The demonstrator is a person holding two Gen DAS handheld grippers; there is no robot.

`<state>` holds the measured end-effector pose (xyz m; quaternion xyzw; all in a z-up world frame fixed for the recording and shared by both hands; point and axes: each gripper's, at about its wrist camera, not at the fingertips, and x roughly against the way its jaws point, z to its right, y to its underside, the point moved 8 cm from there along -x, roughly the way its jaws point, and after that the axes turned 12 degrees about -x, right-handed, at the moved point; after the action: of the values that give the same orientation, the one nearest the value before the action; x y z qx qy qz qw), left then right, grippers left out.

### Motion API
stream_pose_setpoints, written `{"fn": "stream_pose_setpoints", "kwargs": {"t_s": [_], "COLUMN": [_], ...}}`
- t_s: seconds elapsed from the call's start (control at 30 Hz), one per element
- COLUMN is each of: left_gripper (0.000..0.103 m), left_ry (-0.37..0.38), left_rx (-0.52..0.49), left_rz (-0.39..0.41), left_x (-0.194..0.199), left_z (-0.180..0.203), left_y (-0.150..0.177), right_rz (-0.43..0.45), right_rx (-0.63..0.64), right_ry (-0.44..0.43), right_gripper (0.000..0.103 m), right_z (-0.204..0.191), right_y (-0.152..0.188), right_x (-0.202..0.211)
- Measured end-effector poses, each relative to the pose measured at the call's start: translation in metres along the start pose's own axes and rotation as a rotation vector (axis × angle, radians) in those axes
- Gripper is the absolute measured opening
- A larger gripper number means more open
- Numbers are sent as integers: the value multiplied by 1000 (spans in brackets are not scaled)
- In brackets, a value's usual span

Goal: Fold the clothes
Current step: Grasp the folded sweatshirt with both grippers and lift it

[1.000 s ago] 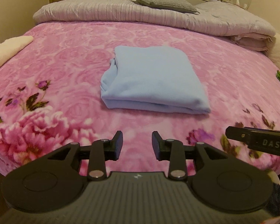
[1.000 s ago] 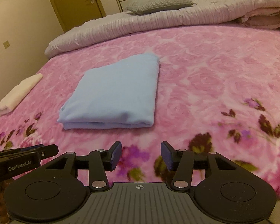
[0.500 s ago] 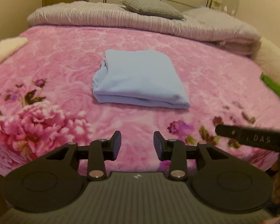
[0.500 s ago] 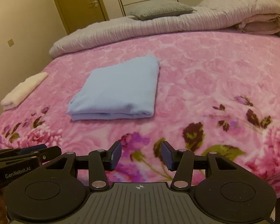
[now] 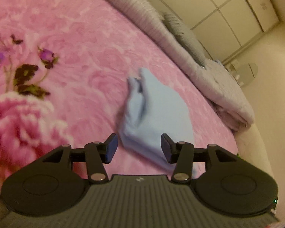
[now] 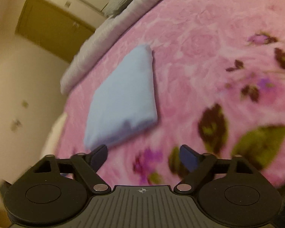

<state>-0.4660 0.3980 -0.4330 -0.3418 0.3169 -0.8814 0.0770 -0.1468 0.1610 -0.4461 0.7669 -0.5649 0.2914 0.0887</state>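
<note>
Left gripper (image 5: 138, 148): I read its jaws as spread wide, with nothing clamped between them. The near corner of the folded blue garment (image 5: 153, 114) shows in the gap between the fingertips, though I cannot tell from this tilted, blurred view whether either pad touches the cloth. The left finger (image 5: 110, 148) sits over the pink floral blanket (image 5: 76, 57); the right finger (image 5: 166, 149) overlaps the garment's edge in the picture.

Right gripper (image 6: 143, 156): I read its jaws as parted wider still, and empty. Only blanket (image 6: 209, 38) shows in the gap. The folded blue garment (image 6: 125, 98) lies at 11 o'clock from the gripper, its nearest corner just above the left finger (image 6: 98, 155); contact cannot be confirmed because of motion blur.

Garment position: it lies flat on the blanket as a folded rectangle, well inside the bed's edges. In the left wrist view a rolled grey duvet (image 5: 209, 76) runs along the bed at 1 o'clock beyond it, with a grey pillow (image 5: 184, 38) on top. In the right wrist view a brown door (image 6: 53, 30) stands at 10 o'clock.
</note>
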Motion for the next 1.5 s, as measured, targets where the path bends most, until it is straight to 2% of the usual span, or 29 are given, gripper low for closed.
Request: {"fn": "stream_pose_setpoints", "kwargs": {"t_s": [0.07, 0.27, 0.5, 0.8, 0.87, 0.97, 1.03, 1.1, 1.27, 1.4, 1.5], "left_gripper": [45, 47, 51, 52, 52, 51, 45, 38, 28, 20, 16], "left_ry": [21, 198, 360, 379, 383, 392, 395, 382, 344, 320, 302], "left_rx": [45, 175, 249, 138, 123, 117, 112, 95, 42, 18, 1], "left_rz": [-15, -75, -123, -205, -216, -224, -229, -234, -229, -232, -233], "left_x": [-19, -80, -120, -149, -154, -159, -162, -164, -160, -156, -152], "left_z": [-16, -42, -39, -19, -15, -14, -13, -12, -8, -1, 4], "left_y": [-9, -29, -48, -53, -52, -52, -52, -51, -52, -55, -57], "right_rz": [5, -30, -63, -123, -137, -161, -174, -178, -176, -140, -126], "right_rx": [-17, -34, -56, -90, -88, -104, -98, -85, -71, -59, -107], "right_ry": [-10, -1, -21, -88, -93, -108, -125, -126, -136, -137, -141], "right_gripper": [87, 87, 87, 86, 68, 63, 63, 57, 32, 28, 25], "right_z": [-1, 2, -2, -12, -13, -10, -10, -10, -7, -9, -9], "right_y": [-16, -49, -70, -92, -97, -102, -103, -103, -103, -100, -99], "right_x": [-11, -45, -82, -122, -130, -139, -140, -143, -151, -145, -142]}}
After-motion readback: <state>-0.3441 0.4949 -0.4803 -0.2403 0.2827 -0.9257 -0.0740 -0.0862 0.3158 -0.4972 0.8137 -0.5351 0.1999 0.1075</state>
